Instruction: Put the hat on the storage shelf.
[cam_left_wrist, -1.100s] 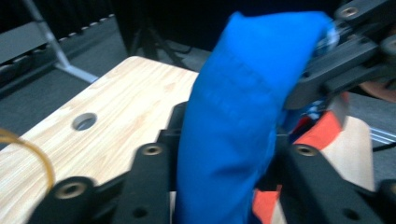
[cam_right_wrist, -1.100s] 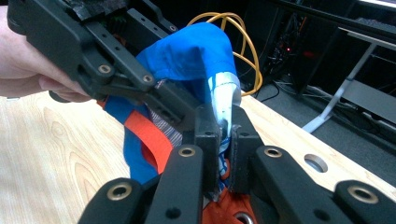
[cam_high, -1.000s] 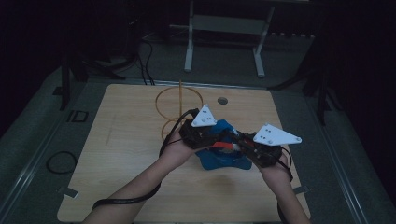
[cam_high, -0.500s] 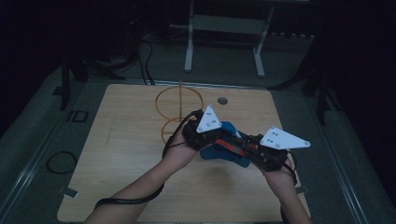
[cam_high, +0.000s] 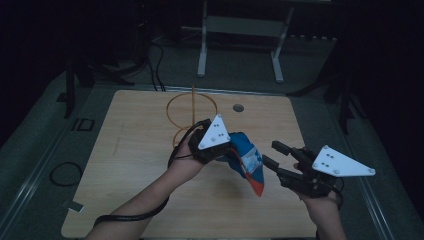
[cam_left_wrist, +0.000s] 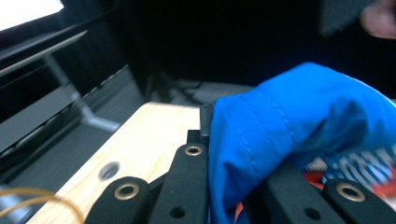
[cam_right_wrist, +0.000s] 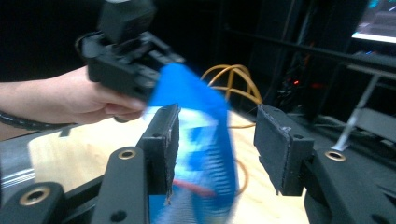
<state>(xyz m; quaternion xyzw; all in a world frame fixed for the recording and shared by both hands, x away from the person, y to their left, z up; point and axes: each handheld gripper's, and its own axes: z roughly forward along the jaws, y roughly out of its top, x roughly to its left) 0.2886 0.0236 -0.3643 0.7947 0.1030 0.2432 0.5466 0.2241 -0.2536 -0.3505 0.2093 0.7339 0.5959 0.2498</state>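
The left gripper was clamped on a blue cloth, which hung lifted above the wooden table. White and red print on the cloth was too blurred to read. The right gripper stood beside it, jaws apart.

A bright blue cloth with white and red-orange print is being held up; black jaws, white triangular plates, an orange wire stand and a pale wooden table are being shown.
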